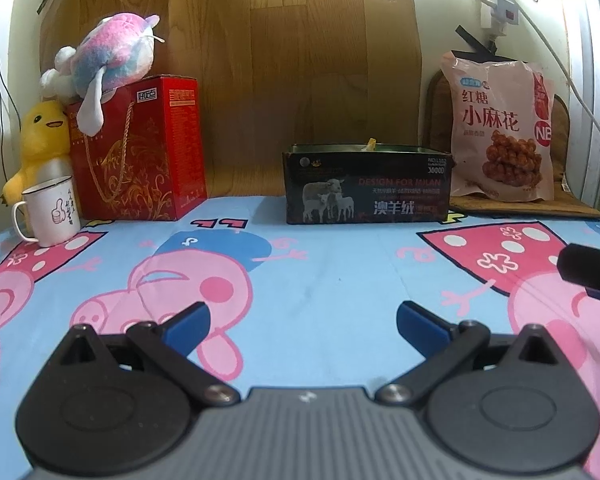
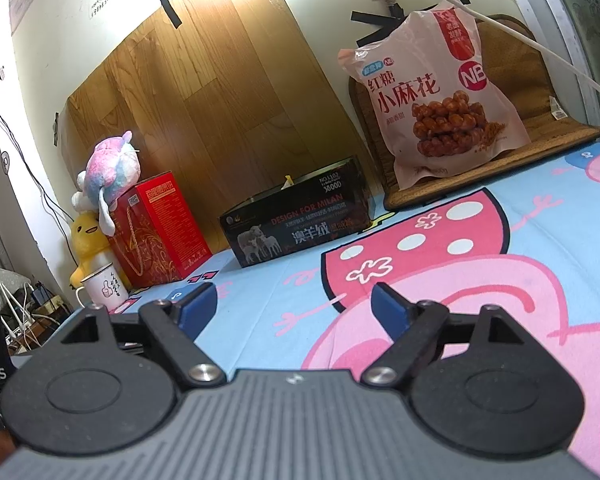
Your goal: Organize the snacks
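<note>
Snacks first: the pink snack bag (image 1: pixel 500 128) stands upright at the far right, leaning back against a brown cushion (image 1: pixel 560 120), just right of the dark open box (image 1: pixel 366 188) that sits far centre against the wood-grain board. Something yellowish pokes above the box rim; I cannot tell what it is. I judge the bag is what goes into the box. My left gripper (image 1: pixel 302 322) hovers low over the cartoon sheet (image 1: pixel 320 272), its blue pads wide apart and empty. My right gripper (image 2: pixel 292 306) is likewise spread wide with nothing in it, tilted and aimed toward the box and bag. To do this well I would send the right one, being nearer, to pinch the bag high at its top seal, where the film is flat, then lift straight up before swinging left. The bag is slippery and puffy, so a mid-body squeeze could crush the contents or slip.
</note>
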The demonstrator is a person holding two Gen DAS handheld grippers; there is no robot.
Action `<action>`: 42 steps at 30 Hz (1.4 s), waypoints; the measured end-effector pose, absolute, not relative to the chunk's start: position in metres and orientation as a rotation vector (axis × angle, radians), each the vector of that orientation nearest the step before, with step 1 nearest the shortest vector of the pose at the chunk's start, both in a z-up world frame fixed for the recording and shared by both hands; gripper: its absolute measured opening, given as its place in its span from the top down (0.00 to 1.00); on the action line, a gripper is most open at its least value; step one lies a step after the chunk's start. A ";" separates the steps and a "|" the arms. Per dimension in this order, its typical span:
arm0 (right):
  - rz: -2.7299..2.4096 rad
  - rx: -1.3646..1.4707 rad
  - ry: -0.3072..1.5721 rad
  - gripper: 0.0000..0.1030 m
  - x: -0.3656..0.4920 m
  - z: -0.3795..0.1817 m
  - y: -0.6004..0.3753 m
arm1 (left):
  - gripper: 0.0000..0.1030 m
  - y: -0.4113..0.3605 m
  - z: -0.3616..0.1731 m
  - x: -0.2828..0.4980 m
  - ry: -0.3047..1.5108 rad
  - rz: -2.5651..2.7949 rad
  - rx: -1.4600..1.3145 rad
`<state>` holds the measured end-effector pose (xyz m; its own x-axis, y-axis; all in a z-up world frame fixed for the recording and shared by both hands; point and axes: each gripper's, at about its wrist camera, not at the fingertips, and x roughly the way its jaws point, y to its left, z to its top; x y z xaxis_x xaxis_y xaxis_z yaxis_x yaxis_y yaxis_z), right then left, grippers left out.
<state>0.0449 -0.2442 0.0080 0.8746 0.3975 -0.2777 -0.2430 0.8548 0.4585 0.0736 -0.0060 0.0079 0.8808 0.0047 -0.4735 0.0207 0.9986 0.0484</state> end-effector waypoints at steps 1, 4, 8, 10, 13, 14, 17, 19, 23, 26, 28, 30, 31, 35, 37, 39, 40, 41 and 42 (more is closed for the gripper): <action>0.343 0.429 0.375 0.16 0.044 0.008 -0.244 | 0.00 -0.006 0.008 0.074 0.494 -0.010 0.053; 0.343 0.430 0.376 0.16 0.045 0.008 -0.243 | 0.00 -0.005 0.008 0.074 0.495 -0.012 0.050; 0.343 0.430 0.377 0.15 0.045 0.008 -0.243 | 0.00 -0.005 0.007 0.074 0.498 -0.014 0.049; 0.343 0.431 0.378 0.15 0.045 0.008 -0.243 | 0.00 -0.006 0.007 0.074 0.498 -0.013 0.049; 0.344 0.430 0.380 0.15 0.046 0.008 -0.242 | 0.00 -0.005 0.007 0.075 0.498 -0.011 0.050; 0.344 0.430 0.381 0.15 0.045 0.007 -0.241 | 0.00 -0.005 0.007 0.075 0.498 -0.009 0.050; 0.345 0.430 0.382 0.15 0.046 0.007 -0.240 | 0.00 -0.005 0.007 0.075 0.498 -0.003 0.050; 0.345 0.432 0.381 0.15 0.045 0.007 -0.239 | 0.00 -0.005 0.006 0.075 0.498 0.002 0.049; 0.339 0.442 0.379 0.14 0.045 0.006 -0.241 | 0.00 -0.003 0.007 0.075 0.497 0.029 0.036; 0.335 0.447 0.375 0.13 0.045 0.006 -0.243 | 0.00 -0.001 0.007 0.076 0.505 0.045 0.024; 0.333 0.447 0.373 0.13 0.044 0.007 -0.242 | 0.00 0.001 0.007 0.077 0.510 0.047 0.021; 0.333 0.447 0.371 0.13 0.043 0.007 -0.242 | 0.00 0.000 0.008 0.077 0.509 0.050 0.029; 0.333 0.449 0.370 0.13 0.043 0.007 -0.242 | 0.00 -0.001 0.007 0.077 0.508 0.053 0.036; 0.335 0.456 0.367 0.12 0.044 0.006 -0.244 | 0.00 -0.004 0.007 0.076 0.502 0.068 0.061; 0.335 0.459 0.366 0.12 0.043 0.006 -0.244 | 0.00 -0.004 0.007 0.076 0.499 0.074 0.064; 0.335 0.460 0.366 0.12 0.044 0.007 -0.244 | 0.00 -0.003 0.007 0.076 0.498 0.080 0.062; 0.335 0.460 0.365 0.12 0.043 0.007 -0.244 | 0.00 -0.003 0.007 0.076 0.498 0.082 0.061; 0.335 0.460 0.365 0.12 0.043 0.007 -0.244 | 0.00 -0.003 0.007 0.076 0.498 0.084 0.061; 0.336 0.461 0.364 0.12 0.044 0.007 -0.245 | 0.00 -0.002 0.007 0.077 0.498 0.085 0.061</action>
